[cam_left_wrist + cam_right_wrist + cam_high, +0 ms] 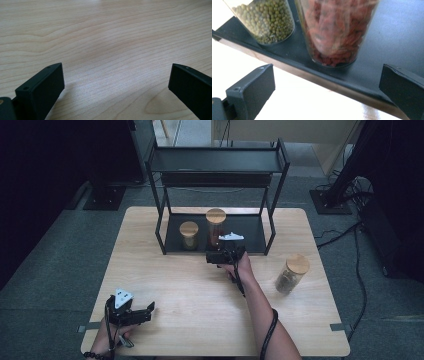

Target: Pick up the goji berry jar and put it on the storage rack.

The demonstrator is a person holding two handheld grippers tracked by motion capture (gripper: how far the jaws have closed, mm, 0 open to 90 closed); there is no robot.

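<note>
A black two-level rack (pixel 218 162) stands at the back of the wooden table (pixel 200 285). On its bottom shelf (pixel 392 32) are a short jar of green beans (pixel 189 235) (pixel 265 20) and a taller jar of red dried pieces (pixel 215 226) (pixel 337 32), both with wooden lids. My right gripper (pixel 215 257) (pixel 327 87) is open just in front of the red jar, its jaws wide apart and clear of the glass. A third jar (pixel 292 273) with a wooden lid stands on the table to the right. My left gripper (pixel 148 311) (pixel 116 85) rests open over bare wood near the front left.
The rack's black posts (pixel 161 222) frame the bottom shelf, and its upper shelf is bare. Dark stands (pixel 105 195) and cables (pixel 357 270) lie on the grey carpet around the table.
</note>
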